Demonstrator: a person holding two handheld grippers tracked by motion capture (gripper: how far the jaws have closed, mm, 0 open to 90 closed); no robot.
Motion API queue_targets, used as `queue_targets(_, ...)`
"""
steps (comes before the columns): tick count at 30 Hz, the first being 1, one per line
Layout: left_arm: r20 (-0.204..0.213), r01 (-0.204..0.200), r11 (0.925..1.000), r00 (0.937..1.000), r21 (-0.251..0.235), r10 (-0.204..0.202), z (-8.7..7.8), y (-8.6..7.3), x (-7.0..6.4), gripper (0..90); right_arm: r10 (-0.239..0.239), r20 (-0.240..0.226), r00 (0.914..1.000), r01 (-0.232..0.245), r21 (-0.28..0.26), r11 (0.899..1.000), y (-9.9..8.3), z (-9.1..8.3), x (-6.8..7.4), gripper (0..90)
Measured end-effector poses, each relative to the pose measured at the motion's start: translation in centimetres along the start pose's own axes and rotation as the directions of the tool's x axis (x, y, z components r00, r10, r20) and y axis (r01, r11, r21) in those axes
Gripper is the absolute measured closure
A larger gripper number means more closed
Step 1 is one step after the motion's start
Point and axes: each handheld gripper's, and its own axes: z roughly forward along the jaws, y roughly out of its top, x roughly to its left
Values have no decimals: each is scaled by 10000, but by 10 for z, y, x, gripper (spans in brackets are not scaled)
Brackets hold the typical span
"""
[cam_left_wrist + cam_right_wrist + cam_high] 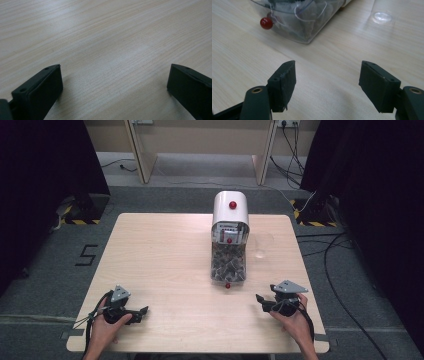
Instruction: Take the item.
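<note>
Item: white round-topped dispenser with a clear drawer full of tea bags [229, 237], standing at the middle of the far half of the pale wooden table [165, 270], its long axis running near-to-far. The clear drawer is projecting toward the person, and a small red ball knob [227, 285] is sitting at its near end; a second red knob is showing on the white dome

Item: clear plastic cup [263, 245], standing just right of the dispenser, close beside it but apart (hard to make out in the high view; its base is showing at the top of the right gripper view [382, 17])

Item: right gripper [261, 300], held at the near right of the table, jaws standing wide apart and gripping nothing. It is pointing left and slightly far; in its own view the drawer's near corner and red knob [266, 23] are lying ahead and to the left, the cup ahead and to the right

Item: left gripper [144, 310], held at the near left, jaws likewise wide apart and empty, facing bare table [105, 50]

Relation governing the next move, as judged: the drawer knob is lying far and left of the right gripper, far and right of the left gripper, and the right gripper is the nearer of the two, already facing that way
</note>
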Motion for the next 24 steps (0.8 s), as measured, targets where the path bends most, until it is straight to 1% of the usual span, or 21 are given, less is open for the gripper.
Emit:
queue_targets(1,2,1,10000,10000,-2,-1,0,0,0,0,0,0,10000,0,0,10000,0,0,0,309)
queue_targets(2,0,0,10000,10000,-1,0,0,0,0,0,-11,27,10000,12,-139,9999,3,-2,0,320)
queue_targets(3,0,-1,10000,10000,-3,1,0,0,0,0,-11,27,10000,12,-139,9999,3,-2,0,320)
queue_targets(6,1,0,10000,10000,-1,0,0,0,0,0,-88,22,10000,88,-360,9993,9,-5,0,341)
queue_targets(8,-1,1,10000,10000,-3,-1,0,0,0,0,-212,-5,9998,211,-590,9980,15,-7,1,357)
queue_targets(10,1,0,10000,10000,-3,0,0,0,0,0,-196,-30,9998,193,-637,9978,17,-8,2,361)
queue_targets(15,1,-1,10000,10000,-3,1,0,0,0,0,-329,-50,9994,323,-851,9959,26,-10,4,383)
queue_targets(22,0,-2,10000,10000,-1,2,0,0,0,0,-564,-115,9983,549,-1080,9926,39,-7,9,405)
queue_targets(24,3,1,10000,10000,-3,-1,0,0,0,0,-717,-157,9973,693,-1219,9901,47,-6,12,420)
